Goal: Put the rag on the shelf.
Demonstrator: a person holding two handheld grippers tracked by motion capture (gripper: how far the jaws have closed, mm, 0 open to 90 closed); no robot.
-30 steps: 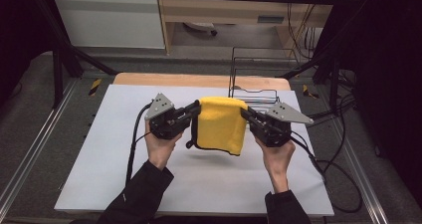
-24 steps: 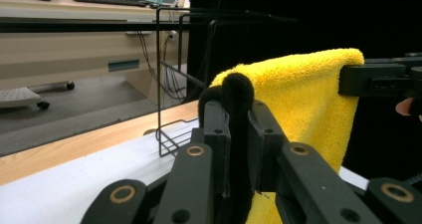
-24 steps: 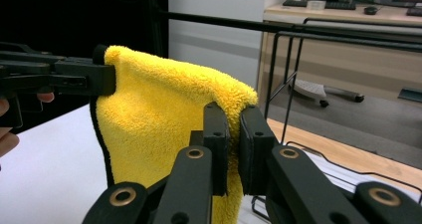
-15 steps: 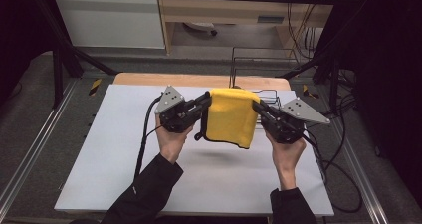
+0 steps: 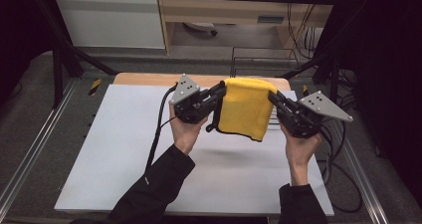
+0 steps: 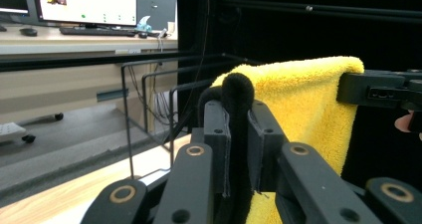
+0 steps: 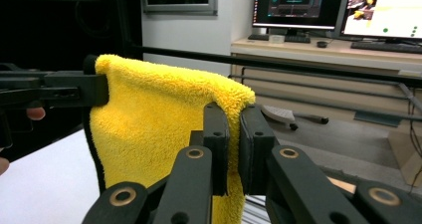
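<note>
I hold the yellow towel (image 5: 245,107) up in the air between my two grippers, clear of the white surface (image 5: 124,149) below it. My left gripper (image 5: 219,91) is clenched on the towel's upper left corner, where the black edging bunches up between my fingers (image 6: 217,134); my right gripper (image 5: 273,96) is clenched on the upper right corner, the yellow pile squeezed between those fingers (image 7: 254,144). The towel's top edge runs straight from one pair of fingers to the other, so its long line lies across, hand to hand, and the rest of the cloth hangs down from that line, folded over on itself as far as I can tell. Both hands stand about equally near to it, each at its own end, fingers pointing inward toward each other. Just beyond my fingers, on the far side of the hanging cloth, stands a black wire rack (image 5: 259,59) at the back edge of the surface; in the left gripper view its thin bars (image 6: 149,99) rise behind the towel. I judge that the coming move turns on that: the towel's top edge lies roughly level and near the rack, so carrying both ends forward together would bring the edge over a bar. I would keep both corners tight and level, lest the cloth sag or slip.
</note>
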